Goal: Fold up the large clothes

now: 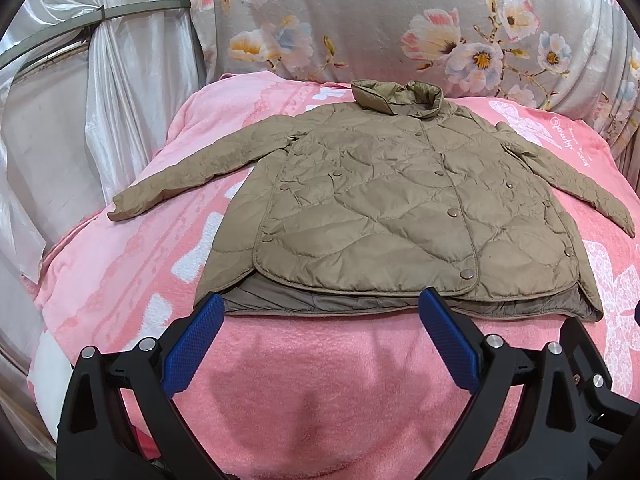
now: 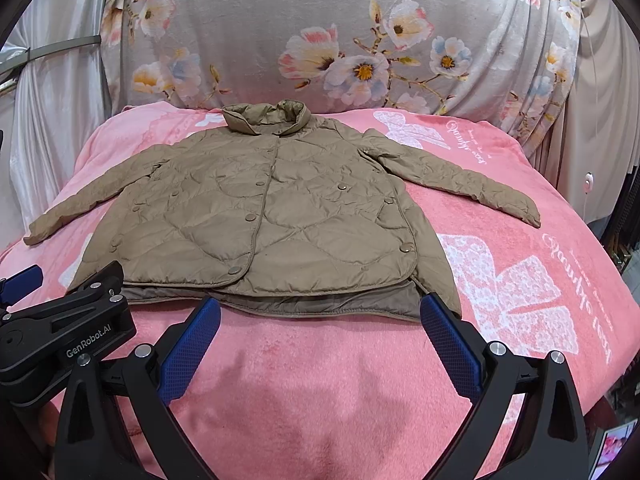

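"GenRobot.AI" on left gripper (image 2: pixel 24 280); both grippers (image 2: pixel 320 308) wide over tan jacket (image 2: pixel 256 216)

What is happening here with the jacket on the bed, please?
A person holds two grippers above a pink blanket. A tan quilted jacket lies flat on it, buttoned, sleeves spread out, collar at the far side. The left gripper and right gripper are both open near the hem and touch nothing. Folding has not yet begun.

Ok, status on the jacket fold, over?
Left gripper and right gripper open, short of hem. Quilted jacket flat on pink blanket, sleeves spread, unfolded. Nothing in the way.
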Motion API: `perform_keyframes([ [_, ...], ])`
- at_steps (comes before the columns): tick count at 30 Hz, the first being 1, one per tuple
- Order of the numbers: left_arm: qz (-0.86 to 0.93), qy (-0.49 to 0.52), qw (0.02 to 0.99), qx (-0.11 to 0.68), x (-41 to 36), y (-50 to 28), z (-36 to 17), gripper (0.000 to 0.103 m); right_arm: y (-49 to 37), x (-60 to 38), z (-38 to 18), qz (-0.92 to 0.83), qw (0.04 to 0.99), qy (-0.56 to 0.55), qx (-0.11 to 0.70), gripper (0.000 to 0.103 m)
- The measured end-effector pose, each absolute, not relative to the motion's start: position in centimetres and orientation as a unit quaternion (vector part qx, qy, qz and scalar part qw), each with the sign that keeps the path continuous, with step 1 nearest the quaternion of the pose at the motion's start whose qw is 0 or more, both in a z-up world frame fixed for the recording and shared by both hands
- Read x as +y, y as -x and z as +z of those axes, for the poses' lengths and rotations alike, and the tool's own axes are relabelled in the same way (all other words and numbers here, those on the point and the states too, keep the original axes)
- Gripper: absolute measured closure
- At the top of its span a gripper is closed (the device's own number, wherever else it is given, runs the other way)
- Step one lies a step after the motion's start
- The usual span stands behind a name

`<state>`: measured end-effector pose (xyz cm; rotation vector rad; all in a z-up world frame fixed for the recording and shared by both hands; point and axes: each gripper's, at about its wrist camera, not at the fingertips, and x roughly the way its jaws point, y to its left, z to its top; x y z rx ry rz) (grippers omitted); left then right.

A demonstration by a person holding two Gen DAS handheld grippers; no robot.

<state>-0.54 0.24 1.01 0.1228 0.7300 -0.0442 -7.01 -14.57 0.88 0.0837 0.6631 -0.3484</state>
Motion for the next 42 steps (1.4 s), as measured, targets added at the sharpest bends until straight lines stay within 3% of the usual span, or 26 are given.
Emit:
perform_keyframes([
  [42,-0.021,-0.057,0.932,0.356,1.21,0.61,1.59,0.008,7.12,-14.32,0.83,-0.171,0.93,-0.042,0.322,0.005],
])
